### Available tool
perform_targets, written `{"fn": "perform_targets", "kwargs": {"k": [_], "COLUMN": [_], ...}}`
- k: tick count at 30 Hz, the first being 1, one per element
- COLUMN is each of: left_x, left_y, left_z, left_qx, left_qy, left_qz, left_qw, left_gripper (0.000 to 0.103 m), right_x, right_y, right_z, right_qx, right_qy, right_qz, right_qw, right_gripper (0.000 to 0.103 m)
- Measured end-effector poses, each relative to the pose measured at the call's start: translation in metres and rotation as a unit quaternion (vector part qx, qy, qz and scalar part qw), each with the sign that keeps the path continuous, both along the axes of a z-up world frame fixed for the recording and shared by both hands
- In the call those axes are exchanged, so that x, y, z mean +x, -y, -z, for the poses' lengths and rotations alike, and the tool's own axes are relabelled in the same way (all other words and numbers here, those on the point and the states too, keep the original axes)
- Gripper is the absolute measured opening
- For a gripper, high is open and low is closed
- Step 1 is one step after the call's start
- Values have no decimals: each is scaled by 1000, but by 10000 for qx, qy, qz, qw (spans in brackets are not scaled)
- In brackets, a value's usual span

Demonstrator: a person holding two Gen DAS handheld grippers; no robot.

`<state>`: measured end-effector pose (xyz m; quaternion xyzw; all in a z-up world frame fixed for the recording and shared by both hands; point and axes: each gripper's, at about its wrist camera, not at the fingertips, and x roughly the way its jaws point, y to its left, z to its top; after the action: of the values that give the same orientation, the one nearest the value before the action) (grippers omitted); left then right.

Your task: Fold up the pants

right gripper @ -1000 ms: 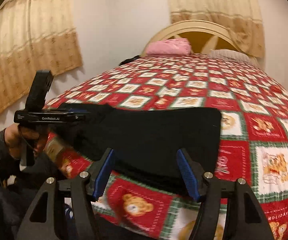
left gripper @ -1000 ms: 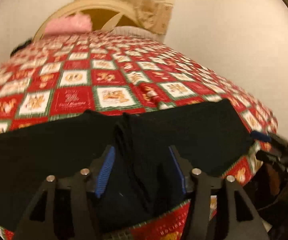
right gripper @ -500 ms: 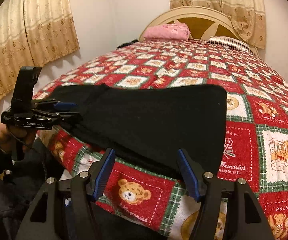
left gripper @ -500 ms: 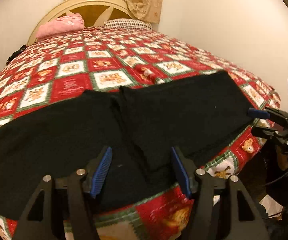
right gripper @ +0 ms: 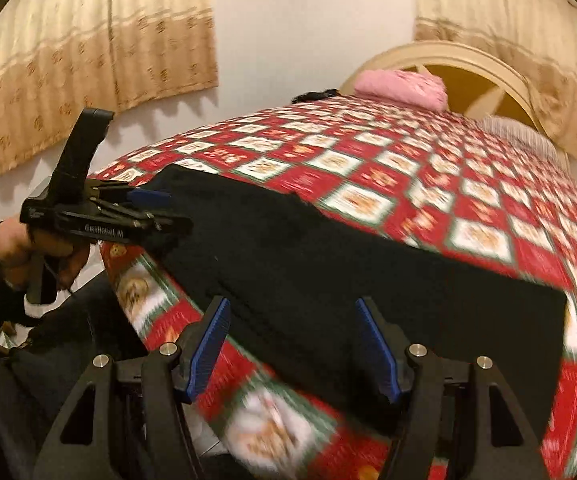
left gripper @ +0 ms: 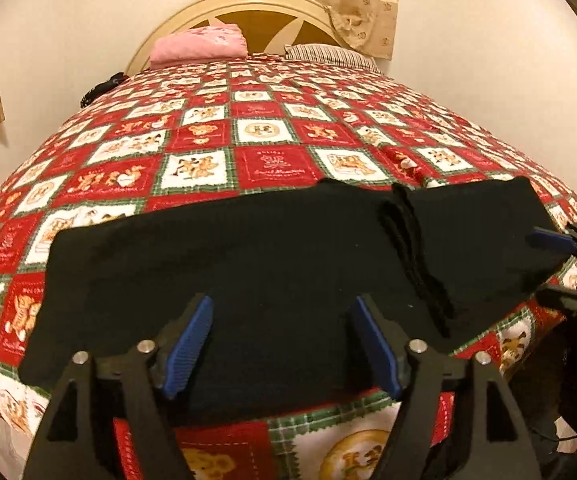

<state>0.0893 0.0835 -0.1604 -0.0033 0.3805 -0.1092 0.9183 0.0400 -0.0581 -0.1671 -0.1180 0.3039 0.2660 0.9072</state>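
Black folded fabric pants (left gripper: 272,256) lie flat on the red patchwork bedspread (left gripper: 272,164); left tool (left gripper: 284,344) opening, right tool (right gripper: 294,346) open, both empty.

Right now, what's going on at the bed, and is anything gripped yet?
A person is folding black pants that lie flat across the near edge of a bed, on a red patchwork quilt. The left gripper hangs over the middle of the fabric with its jaws opening; nothing is pinched between them. The right gripper sits open above the near hem, also holding nothing. A pink pillow rests by the headboard.
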Motion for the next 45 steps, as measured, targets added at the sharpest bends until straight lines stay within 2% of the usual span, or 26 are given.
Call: {"fn": "perform_targets", "kwargs": {"k": [2,5,7,9,10,12,18,23,25,27,29,32,35,37,39,41,45], "left_x": [0,-2,-2,-3,-4,-5,-6,-7,-9,-9,-8,-8,-8,-9,-9,-8,-9], "left_y": [1,0,-2,-3,-4,-5,-9,-11,-15,-17,-19,-19,-18,-19,-21,-22,-25], "left_z": [3,6,8,8,8,8,8,7,5,4,3,2,2,1,1,1,1], "left_qx": [-52,-137,-194,-250,-276,-297,-372,-333,-323,-293,-263,-181,-97,-71,-46,-3,100], "left_qy": [-37,-83,-103,-107,-106,-106,-87,-72,-51,-32,-5,3,1,10,17,10,18], "left_qz": [25,27,15,9,9,7,-22,-52,-74,-121,-150,-187,-200,-232,-272,-306,-349], "left_qw": [10000,9999,9998,9996,9996,9995,9993,9994,9994,9995,9995,9997,9998,9997,9996,9995,9993], "left_gripper": [76,76,76,76,76,76,76,76,76,76,76,76,76,77,79,79,80], "right_x": [4,9,12,18,20,20,9,9,4,1,-2,2,13,22,18,17,13], "right_y": [-19,-37,-47,-50,-48,-42,-43,-56,-55,-54,-52,-54,-57,-62,-64,-63,-56], "right_z": [3,13,23,32,34,31,15,44,42,36,29,22,29,43,45,44,35], "right_qx": [-38,-207,-364,-494,-467,-272,-166,-635,-640,-495,-329,-239,-234,-372,-449,-457,-235], "right_qy": [-20,-101,-172,-225,-268,-348,-224,-416,-359,-435,-335,-158,-250,-571,-375,-370,-329], "right_qz": [-178,-277,-291,-182,-132,-156,-266,-415,-481,-619,-644,-549,-499,-500,-509,-501,-457], "right_qw": [9998,9993,9988,9984,9985,9989,9993,9963,9961,9959,9968,9981,9982,9964,9970,9970,9981], "right_gripper": [64,50,48,30,26,5,4,5,11,26,31,44,44,45,45,45,45]}}
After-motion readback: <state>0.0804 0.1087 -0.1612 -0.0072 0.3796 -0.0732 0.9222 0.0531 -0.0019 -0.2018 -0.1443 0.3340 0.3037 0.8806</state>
